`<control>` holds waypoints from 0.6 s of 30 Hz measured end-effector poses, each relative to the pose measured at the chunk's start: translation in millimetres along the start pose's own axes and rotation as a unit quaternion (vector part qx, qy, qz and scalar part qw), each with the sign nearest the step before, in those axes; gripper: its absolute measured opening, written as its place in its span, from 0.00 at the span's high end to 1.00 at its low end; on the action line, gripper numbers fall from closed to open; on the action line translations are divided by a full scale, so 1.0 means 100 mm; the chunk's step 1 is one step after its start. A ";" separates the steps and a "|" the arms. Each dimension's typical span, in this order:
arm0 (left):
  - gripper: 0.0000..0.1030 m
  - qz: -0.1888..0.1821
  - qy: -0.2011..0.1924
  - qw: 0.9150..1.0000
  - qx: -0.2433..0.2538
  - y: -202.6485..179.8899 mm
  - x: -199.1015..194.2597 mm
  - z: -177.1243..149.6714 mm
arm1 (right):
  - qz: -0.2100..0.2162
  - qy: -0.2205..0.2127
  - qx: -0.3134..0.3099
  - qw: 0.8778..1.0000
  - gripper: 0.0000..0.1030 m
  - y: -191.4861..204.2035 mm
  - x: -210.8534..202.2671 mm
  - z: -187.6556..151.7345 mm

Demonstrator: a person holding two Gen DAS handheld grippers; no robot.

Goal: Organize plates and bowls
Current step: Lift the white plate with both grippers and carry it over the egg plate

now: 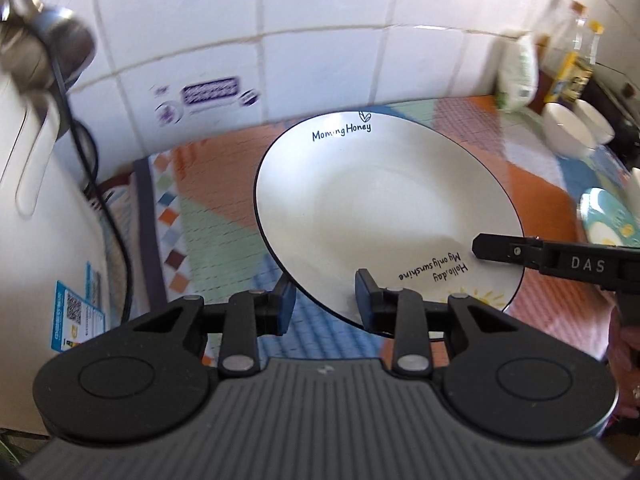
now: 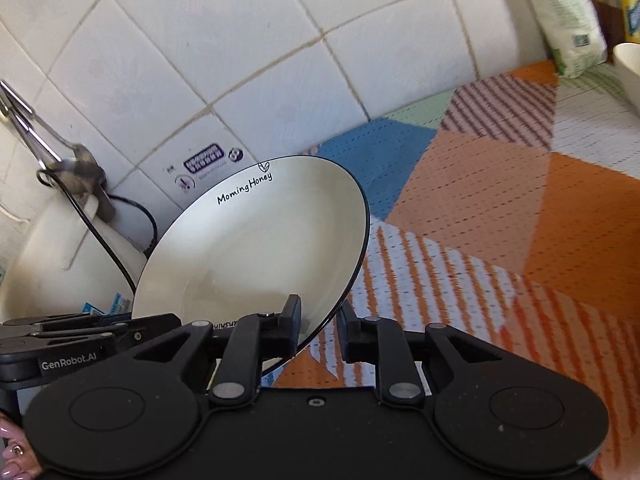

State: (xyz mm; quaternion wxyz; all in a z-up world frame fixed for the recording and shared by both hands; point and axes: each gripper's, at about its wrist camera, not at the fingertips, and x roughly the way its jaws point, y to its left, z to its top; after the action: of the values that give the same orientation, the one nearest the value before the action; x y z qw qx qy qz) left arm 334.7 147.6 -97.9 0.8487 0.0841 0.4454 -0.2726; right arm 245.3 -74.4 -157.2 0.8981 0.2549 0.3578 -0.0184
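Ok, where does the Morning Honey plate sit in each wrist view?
Left wrist: the plate fills the centre, its near rim between the left gripper fingers.
Right wrist: it is lower centre-left, tilted, its rim between the right gripper fingers.
Shared landmark: the purple sticker on the tiled wall behind it.

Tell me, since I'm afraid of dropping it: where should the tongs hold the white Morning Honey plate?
On the thin black-edged rim of the plate, from the near side, one finger above and one below. It is wide, shallow and tilted off the mat.
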 end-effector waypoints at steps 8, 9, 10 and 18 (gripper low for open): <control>0.71 -0.036 0.003 0.999 0.024 -0.48 -0.25 0.10 | -0.015 -0.047 -0.003 0.999 0.76 -0.13 -0.68 -0.05; 0.71 -0.041 0.004 0.999 0.029 -0.56 -0.27 0.09 | -0.018 -0.052 0.000 0.998 0.76 -0.16 -0.76 -0.07; 0.71 -0.045 0.004 0.998 0.036 -0.64 -0.29 0.09 | -0.023 -0.057 0.002 0.998 0.76 -0.19 -0.84 -0.10; 0.70 -0.075 0.013 0.993 0.087 -1.29 -0.32 0.04 | -0.054 -0.080 0.029 0.995 0.76 -0.54 -1.38 -0.27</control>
State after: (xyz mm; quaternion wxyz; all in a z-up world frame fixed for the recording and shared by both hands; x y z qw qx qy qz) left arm 253.6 50.5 -57.3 0.8095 0.1271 0.4361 -0.3721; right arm 113.8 -129.1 -108.0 0.9139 0.2587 0.2974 -0.0976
